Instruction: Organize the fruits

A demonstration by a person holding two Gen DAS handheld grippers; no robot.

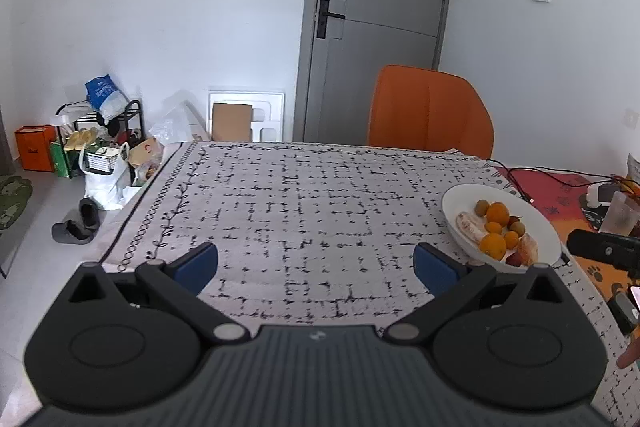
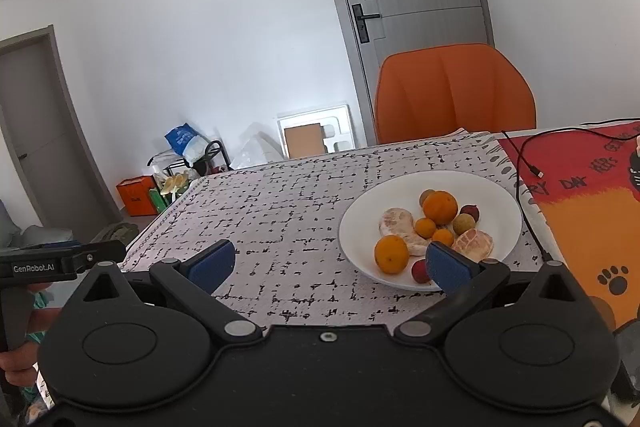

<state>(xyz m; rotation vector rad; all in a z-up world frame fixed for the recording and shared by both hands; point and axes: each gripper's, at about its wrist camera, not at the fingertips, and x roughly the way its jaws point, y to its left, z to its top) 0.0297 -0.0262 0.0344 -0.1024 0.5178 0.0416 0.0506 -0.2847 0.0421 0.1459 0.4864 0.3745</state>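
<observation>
Holding both grippers, left gripper (image 1: 316, 267) and right gripper (image 2: 330, 263), spread wide and empty over the tablecloth (image 2: 280, 227). Fruits (image 2: 434, 231) all sit in the white bowl (image 2: 500, 195) at your 1 o'clock; scene fits sorted or about to unload.

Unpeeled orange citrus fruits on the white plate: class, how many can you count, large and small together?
4. Large orange at the back, large orange at the front left, two small ones between them. More could be hidden behind the right gripper.
</observation>
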